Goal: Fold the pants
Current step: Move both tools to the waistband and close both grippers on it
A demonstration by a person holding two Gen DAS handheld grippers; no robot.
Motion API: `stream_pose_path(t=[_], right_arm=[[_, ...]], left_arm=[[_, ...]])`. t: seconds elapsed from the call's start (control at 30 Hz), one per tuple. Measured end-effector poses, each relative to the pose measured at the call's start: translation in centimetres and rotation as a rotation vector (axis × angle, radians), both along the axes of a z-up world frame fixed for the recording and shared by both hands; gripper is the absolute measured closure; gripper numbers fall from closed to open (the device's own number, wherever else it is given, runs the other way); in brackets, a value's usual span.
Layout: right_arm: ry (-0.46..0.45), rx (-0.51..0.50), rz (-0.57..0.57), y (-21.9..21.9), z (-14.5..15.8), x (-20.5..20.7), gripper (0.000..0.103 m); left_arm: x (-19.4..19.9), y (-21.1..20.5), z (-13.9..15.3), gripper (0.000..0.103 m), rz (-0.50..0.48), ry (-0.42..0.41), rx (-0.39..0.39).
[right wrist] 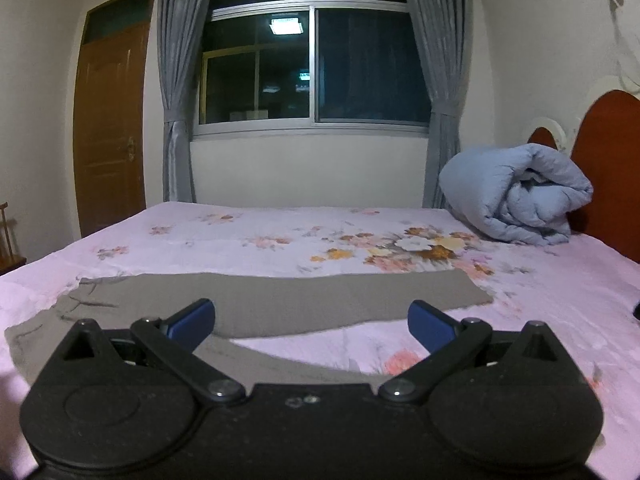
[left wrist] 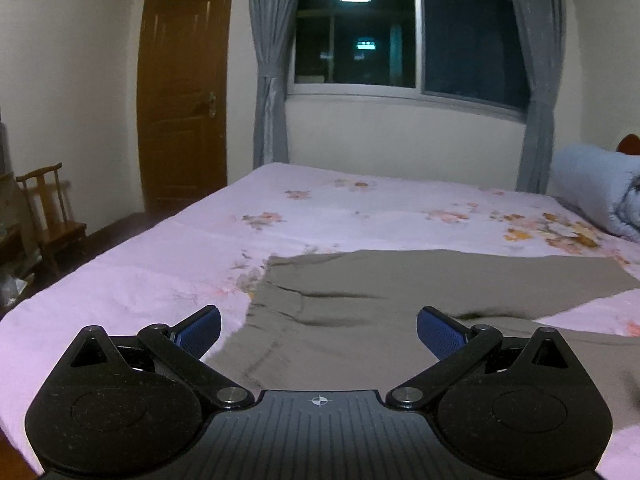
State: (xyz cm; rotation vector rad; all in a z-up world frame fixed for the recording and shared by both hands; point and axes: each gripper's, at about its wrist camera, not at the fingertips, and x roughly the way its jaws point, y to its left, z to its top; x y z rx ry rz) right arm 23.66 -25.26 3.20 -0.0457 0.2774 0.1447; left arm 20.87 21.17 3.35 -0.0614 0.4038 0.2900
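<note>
Grey-brown pants (left wrist: 400,292) lie spread flat on the pink floral bed, waist to the left and two legs running right. In the right wrist view the far leg (right wrist: 300,300) lies across the middle and the near leg passes under the gripper. My left gripper (left wrist: 319,330) is open and empty above the waist and seat area. My right gripper (right wrist: 312,322) is open and empty above the gap between the two legs. Both have blue pads.
The bed sheet (right wrist: 280,236) is pink with flower prints. A rolled blue quilt (right wrist: 516,196) sits at the right by the red headboard (right wrist: 612,168). A wooden chair (left wrist: 48,208) and door (left wrist: 182,92) stand left, past the bed's edge. A curtained window is behind.
</note>
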Motion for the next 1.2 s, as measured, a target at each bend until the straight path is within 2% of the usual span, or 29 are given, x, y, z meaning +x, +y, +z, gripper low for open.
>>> stream_pose_path(t=[0.13,0.27,0.43,0.57,0.67,0.8,0.83,0.87,0.9,1.13,1.17,1.2], right_arm=[[0.014,-0.010,0.022,1.1,0.1,3.4,0.006],[0.042,-0.029,0.025,2.3,-0.5,7.4,0.006],[0.067,-0.060,-0.001,4.1,-1.9,13.6,0.006],[0.087,-0.064,-0.001,5.4,-3.4,18.0,0.006],[0.104,-0.077,0.000,6.3,-4.7,21.5,0.006],[0.140,-0.057,-0.027,6.7,-6.2,25.7,0.006],[0.148,-0.045,-0.035,6.7,-6.4,26.5,0.006],[0.154,-0.032,-0.040,6.6,-6.6,27.1,0.006],[0.159,-0.017,-0.045,6.5,-6.7,27.7,0.006],[0.199,0.011,-0.077,5.6,-7.8,30.1,0.006],[0.206,0.015,-0.083,5.3,-8.0,30.3,0.006],[0.216,0.021,-0.087,5.0,-8.1,30.6,0.006]], left_arm=[[4.7,2.7,-0.7,0.000,0.034,0.045,0.026],[11.0,6.9,-1.9,0.000,-0.025,0.077,-0.035],[19.2,11.3,-5.3,0.000,-0.063,0.133,-0.084],[25.0,13.6,-8.6,0.000,-0.064,0.196,-0.090],[27.7,14.7,-10.6,0.000,-0.054,0.221,-0.116],[30.7,16.7,-12.2,0.000,-0.060,0.233,-0.199],[31.3,17.1,-12.4,0.004,-0.065,0.236,-0.221],[31.6,17.4,-12.5,0.025,-0.071,0.236,-0.229],[32.3,17.7,-12.8,0.035,-0.083,0.254,-0.235],[34.5,17.8,-13.8,0.037,-0.148,0.271,-0.247],[34.5,17.7,-14.0,0.046,-0.158,0.274,-0.246],[34.6,17.4,-14.2,0.050,-0.180,0.280,-0.243]])
